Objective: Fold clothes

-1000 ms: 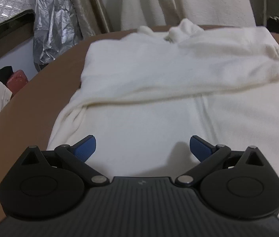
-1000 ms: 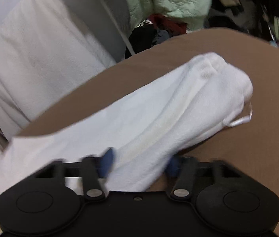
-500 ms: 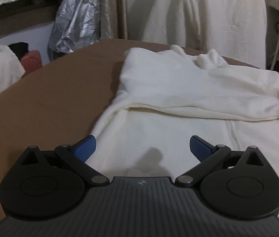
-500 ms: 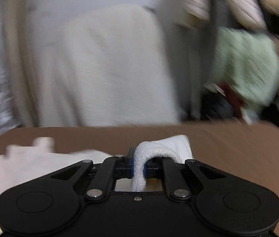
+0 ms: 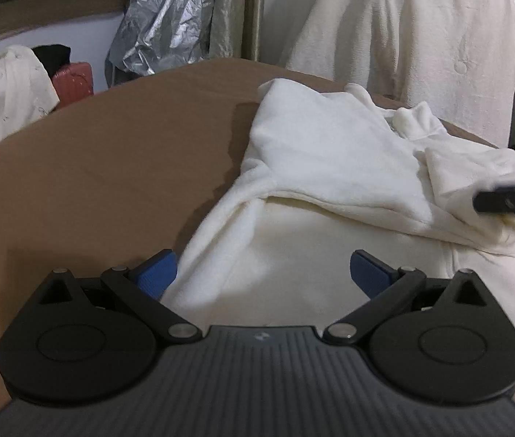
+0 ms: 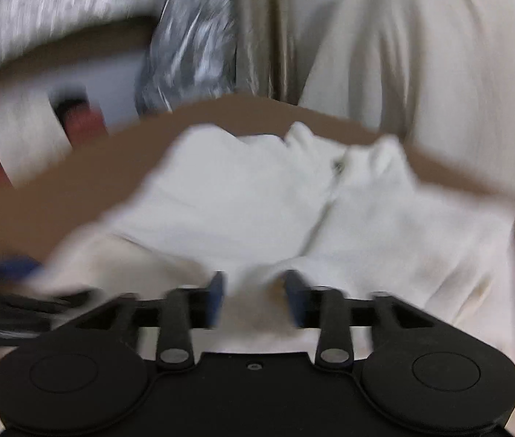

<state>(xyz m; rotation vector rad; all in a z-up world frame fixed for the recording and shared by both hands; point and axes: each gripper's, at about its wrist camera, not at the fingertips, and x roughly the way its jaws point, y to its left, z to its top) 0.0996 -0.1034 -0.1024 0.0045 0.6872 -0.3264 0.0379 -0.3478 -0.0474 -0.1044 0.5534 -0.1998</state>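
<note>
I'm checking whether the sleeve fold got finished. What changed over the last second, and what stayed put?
The right gripper had clamped the sleeve cuff and carried it across the white garment; now its jaws stand apart, cuff released, the sleeve lying folded over the chest. The left gripper stayed open over the garment's lower edge, gripping nothing. The brown table is unchanged.

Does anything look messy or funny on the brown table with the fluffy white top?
A little. The fluffy white fleece top has one sleeve folded neatly across its chest, but its collar is rumpled and bunched, and the sleeve's end is crumpled. Nothing looks torn or spilled on the brown table. The right wrist view is too blurred to judge more.
</note>
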